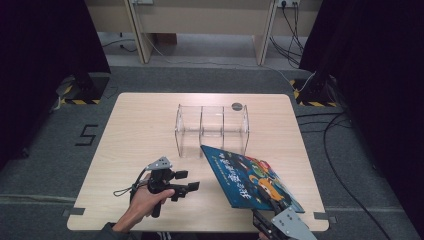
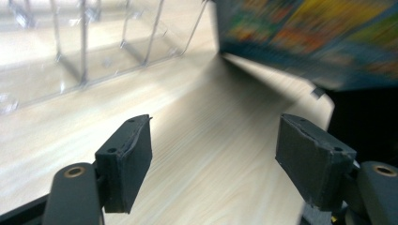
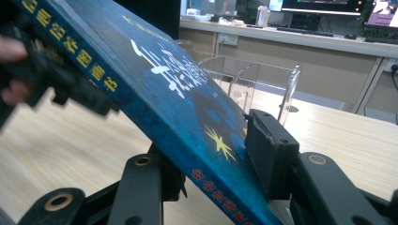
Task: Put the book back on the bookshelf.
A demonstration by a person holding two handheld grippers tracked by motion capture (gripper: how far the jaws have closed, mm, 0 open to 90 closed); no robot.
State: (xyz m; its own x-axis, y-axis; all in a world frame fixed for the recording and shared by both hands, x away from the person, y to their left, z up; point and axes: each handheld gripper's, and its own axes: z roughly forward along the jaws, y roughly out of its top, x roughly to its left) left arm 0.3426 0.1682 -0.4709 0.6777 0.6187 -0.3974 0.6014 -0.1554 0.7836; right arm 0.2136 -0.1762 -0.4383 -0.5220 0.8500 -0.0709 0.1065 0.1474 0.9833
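One blue picture book – bright cartoon cover, tilted, clamped by right gripper, left gripper agape.

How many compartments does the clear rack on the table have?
3. The clear rack sits at the middle of the table, its compartments side by side in a row: left, middle and right. The right one lies nearest the tilted book that the right gripper holds.

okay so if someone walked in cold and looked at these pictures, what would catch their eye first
The bright blue picture book, tilted up off the table's near right part and clamped at its near corner in the right gripper. Just behind it stands a clear three-slot rack at mid-table. The left gripper, jaws apart and holding nothing, hangs at the near left, pointing toward the book.
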